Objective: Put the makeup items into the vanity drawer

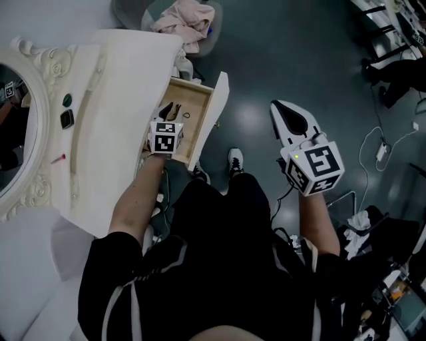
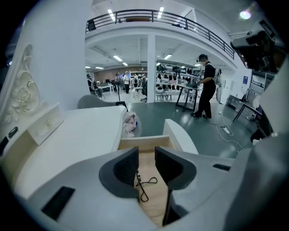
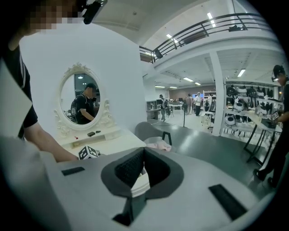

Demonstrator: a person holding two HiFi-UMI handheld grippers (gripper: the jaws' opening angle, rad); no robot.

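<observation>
The white vanity has its wooden drawer pulled out. My left gripper hovers over the drawer, open, with nothing between its pads. Below its jaws a black wire eyelash curler lies on the drawer floor, and its loop shows from above. On the shelf under the mirror lie a green item, a black compact and a small red item. My right gripper hangs over the dark floor to the right of the drawer, shut and empty; its pads meet.
The oval mirror stands at the far left. A pink cloth lies on a grey seat beyond the vanity. The drawer's white front panel juts out over the floor. Cables trail at the right. A person stands far off.
</observation>
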